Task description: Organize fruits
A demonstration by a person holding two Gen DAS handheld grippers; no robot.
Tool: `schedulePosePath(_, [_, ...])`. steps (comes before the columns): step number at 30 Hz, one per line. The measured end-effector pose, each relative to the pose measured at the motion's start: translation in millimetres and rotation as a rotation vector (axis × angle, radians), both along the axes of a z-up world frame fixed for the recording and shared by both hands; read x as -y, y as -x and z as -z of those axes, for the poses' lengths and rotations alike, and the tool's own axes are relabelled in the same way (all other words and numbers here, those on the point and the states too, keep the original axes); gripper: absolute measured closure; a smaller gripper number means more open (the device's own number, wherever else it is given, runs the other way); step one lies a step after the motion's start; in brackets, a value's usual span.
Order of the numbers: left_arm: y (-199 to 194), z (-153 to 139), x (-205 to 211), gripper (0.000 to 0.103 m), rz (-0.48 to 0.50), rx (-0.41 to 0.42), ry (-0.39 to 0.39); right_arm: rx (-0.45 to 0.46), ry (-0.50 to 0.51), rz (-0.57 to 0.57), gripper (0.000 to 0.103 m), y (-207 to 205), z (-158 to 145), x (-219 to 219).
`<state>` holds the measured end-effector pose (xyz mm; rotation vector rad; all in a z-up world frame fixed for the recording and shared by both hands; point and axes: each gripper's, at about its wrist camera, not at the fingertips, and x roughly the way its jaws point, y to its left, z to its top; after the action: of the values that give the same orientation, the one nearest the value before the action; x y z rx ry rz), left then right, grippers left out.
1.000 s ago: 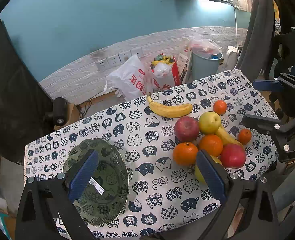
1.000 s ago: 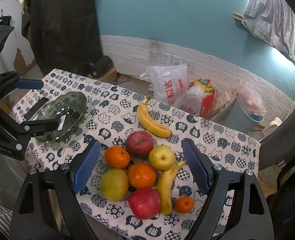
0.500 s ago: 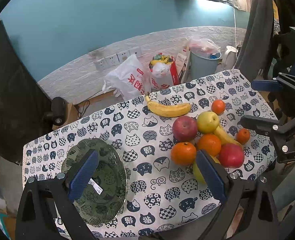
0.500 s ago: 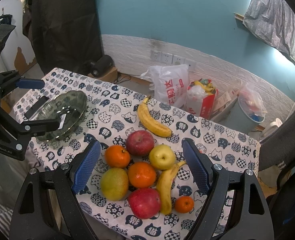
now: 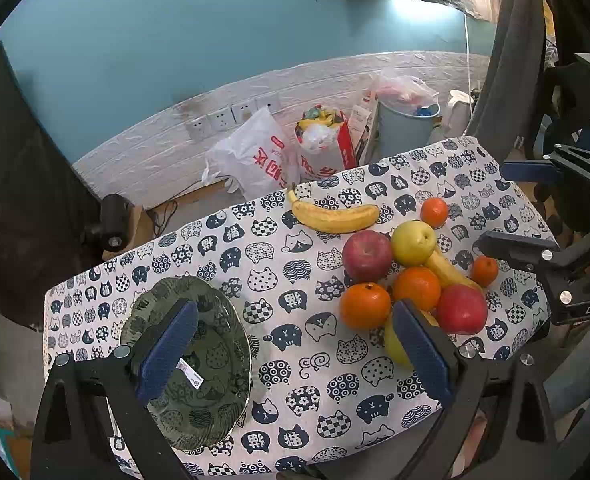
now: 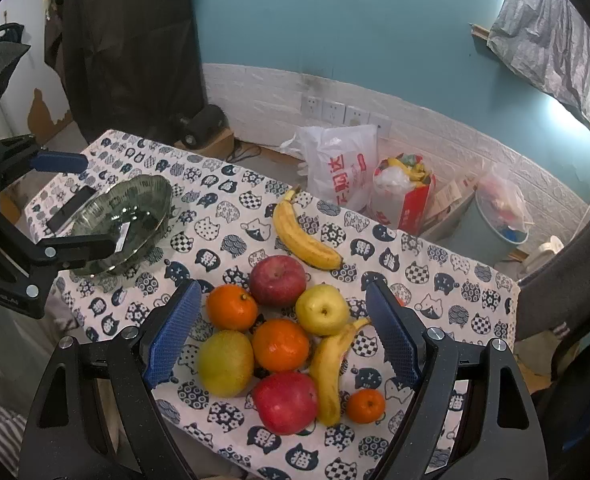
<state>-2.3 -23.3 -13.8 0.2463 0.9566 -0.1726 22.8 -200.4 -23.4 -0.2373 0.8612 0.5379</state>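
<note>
Little had changed: our left gripper (image 5: 291, 344) and right gripper (image 6: 281, 334) hung empty, jaws apart; fruit pile (image 6: 279, 332) untouched, bowl (image 5: 235, 344) at nine o'clock.

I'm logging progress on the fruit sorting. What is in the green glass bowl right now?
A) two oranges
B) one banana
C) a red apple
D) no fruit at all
D: the green glass bowl holds no fruit, only a small label shows inside it; the bananas, oranges and apples all lie on the tablecloth.
</note>
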Motion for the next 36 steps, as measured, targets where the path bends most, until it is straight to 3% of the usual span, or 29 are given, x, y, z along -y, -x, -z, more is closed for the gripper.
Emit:
schedulePosePath(8, [-2,5,1,0.004,0.006,-0.006,-0.015,-0.007,0.019,-0.004,0.02,-1,2,0])
schedulePosePath(14, [-8,25,2,0.004,0.02,-0.045,-0.042,-0.039,0.06,-0.001,0.02,-7,12,5])
schedulePosePath(23, [-8,63,13,0.004,0.058,-0.169,-0.041,-0.163,0.142,0.011,0.02,-9,58,27])
schedulePosePath(36, [-6,104,18,0.004,0.067,-0.291,-0.031,-0.305,0.26,-0.103,0.02,11,121,18])
